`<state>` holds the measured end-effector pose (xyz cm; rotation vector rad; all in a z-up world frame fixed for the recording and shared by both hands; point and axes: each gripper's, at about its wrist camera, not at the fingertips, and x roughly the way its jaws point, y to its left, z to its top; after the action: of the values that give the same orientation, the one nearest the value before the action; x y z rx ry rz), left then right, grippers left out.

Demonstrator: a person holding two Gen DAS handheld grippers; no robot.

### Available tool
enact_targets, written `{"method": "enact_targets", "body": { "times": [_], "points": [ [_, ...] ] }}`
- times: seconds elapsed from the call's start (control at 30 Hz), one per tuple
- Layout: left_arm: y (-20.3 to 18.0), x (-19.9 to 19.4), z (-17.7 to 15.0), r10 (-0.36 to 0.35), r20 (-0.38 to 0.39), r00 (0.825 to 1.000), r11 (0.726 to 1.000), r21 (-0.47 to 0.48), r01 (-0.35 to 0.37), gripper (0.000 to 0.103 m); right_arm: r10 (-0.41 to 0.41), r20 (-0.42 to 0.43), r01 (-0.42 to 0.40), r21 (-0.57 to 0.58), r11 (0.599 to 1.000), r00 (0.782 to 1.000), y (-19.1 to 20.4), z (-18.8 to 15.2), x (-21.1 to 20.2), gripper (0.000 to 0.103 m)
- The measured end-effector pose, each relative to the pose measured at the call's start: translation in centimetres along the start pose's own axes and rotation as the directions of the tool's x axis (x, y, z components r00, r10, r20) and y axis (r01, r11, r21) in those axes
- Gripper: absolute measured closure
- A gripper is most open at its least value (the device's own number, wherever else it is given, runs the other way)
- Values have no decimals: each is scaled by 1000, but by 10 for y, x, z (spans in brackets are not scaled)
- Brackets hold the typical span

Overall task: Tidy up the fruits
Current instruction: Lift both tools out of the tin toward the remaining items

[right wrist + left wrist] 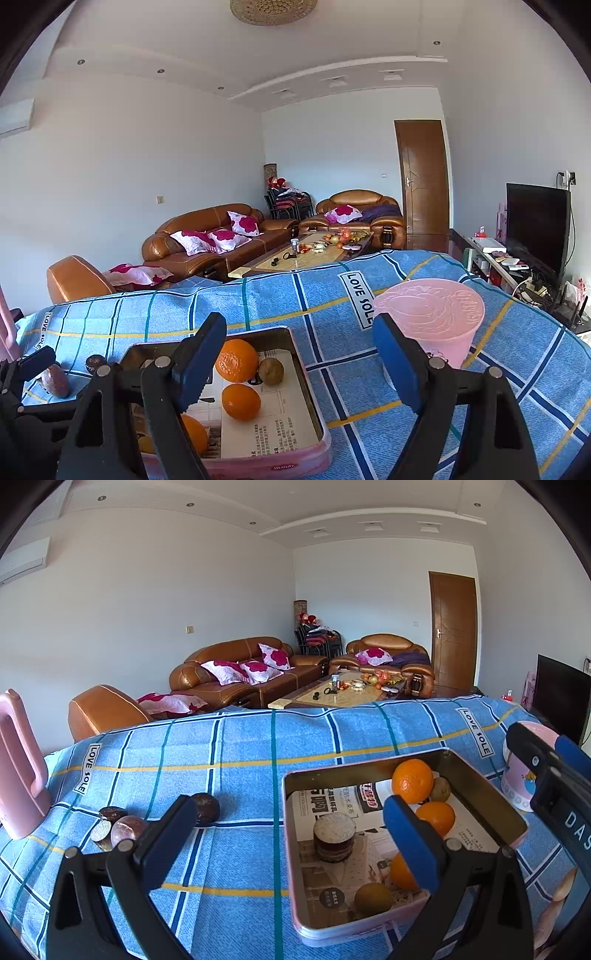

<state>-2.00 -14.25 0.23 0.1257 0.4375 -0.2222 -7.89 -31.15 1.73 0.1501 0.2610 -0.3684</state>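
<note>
Well left of the left claw (295,834) stands a pink jug (18,771); just past its left finger lie dark round fruits (205,808) and cut halves on the blue checked cloth (240,746). Its jaws stand wide with nothing between them, above the near left part of the tin tray (476,775), which holds oranges (412,781), brownish fruits and a dark stacked piece. The right claw (299,362) gapes too, empty, over the tray's right edge; a pink tub (432,317) sits just behind its right finger.
</note>
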Motion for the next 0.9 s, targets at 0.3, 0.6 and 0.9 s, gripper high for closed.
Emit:
{"method": "enact_targets", "body": {
  "times": [0.3, 0.6, 0.9],
  "points": [
    [17, -10, -5, 4, 3, 1000, 999, -38, -4, 0, -26, -1, 26, -16, 1000, 1000, 9, -5, -14, 20],
    [33, -16, -11, 15, -1, 1000, 999, -47, -15, 0, -34, -18, 34, -17, 999, 999, 22, -9, -23, 20],
    [52, -16, -14, 41, -18, 999, 998, -45, -42, 0, 2, -48, -2, -13, 1000, 999, 45, -14, -25, 20]
  ]
}}
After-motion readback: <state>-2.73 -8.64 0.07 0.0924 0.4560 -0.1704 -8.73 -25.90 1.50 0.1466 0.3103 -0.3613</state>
